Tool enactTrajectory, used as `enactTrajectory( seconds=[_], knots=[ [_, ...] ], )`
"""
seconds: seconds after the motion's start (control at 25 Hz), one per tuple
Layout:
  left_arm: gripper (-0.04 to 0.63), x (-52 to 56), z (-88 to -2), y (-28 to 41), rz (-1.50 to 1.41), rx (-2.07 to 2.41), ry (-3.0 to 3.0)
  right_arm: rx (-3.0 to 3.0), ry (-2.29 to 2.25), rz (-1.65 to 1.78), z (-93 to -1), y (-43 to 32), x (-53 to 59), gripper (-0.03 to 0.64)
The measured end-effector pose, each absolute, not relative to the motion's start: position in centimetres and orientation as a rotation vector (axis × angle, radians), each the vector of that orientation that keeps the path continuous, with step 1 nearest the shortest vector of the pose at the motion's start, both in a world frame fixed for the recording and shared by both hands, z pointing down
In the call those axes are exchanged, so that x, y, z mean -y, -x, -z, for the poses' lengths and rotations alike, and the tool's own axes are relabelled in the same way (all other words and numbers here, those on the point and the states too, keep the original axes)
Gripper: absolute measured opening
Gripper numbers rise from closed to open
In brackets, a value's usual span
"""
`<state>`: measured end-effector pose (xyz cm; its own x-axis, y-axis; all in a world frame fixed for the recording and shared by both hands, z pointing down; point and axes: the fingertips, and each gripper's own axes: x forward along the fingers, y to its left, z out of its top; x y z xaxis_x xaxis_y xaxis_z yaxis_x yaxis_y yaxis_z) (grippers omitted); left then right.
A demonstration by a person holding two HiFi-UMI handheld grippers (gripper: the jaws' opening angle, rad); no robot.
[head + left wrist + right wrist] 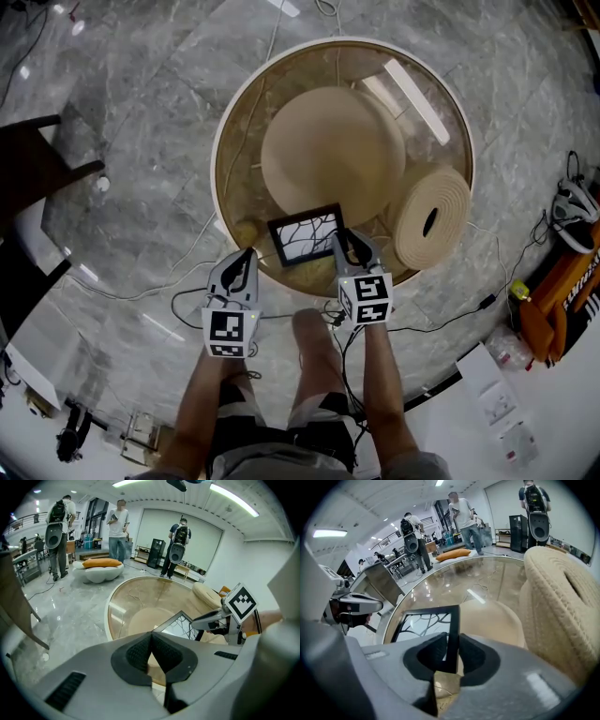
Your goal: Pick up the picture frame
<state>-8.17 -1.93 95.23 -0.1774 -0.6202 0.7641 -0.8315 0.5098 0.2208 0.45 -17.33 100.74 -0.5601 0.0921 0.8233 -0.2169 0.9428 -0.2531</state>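
Picture frame (307, 234) lies on the glass table (223, 122), its right bar clamped between the half-closed jaws of the right gripper (352, 246). Left gripper (246, 261), jaws together and empty, sits just left of the frame. Grasp appears made; the lift comes next and must clear the woven roll (431, 217) right of the jaws.

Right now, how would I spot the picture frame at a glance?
Start at the round glass table. At its near edge, left of the beige coiled roll, sits the picture frame. It alone is a black rectangle with a branch pattern inside.
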Motion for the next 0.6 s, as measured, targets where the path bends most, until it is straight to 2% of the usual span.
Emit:
enactTrajectory(
  seconds=[0.04,0.12,0.6],
  knots=[
    [0.017,1.8,-95.2,8.1,-0.311,1.892,-1.197,2.127,-0.096,-0.405,-100.8,-0.5,17.4,0.074],
    [0.017,1.7,-95.3,8.0,-0.316,1.892,-1.195,2.124,-0.105,-0.413,-100.8,-0.5,17.4,0.067],
    [0.017,1.6,-94.1,8.2,-0.310,1.919,-1.191,2.164,-0.146,-0.352,-99.5,-0.7,17.3,0.061]
  ],
)
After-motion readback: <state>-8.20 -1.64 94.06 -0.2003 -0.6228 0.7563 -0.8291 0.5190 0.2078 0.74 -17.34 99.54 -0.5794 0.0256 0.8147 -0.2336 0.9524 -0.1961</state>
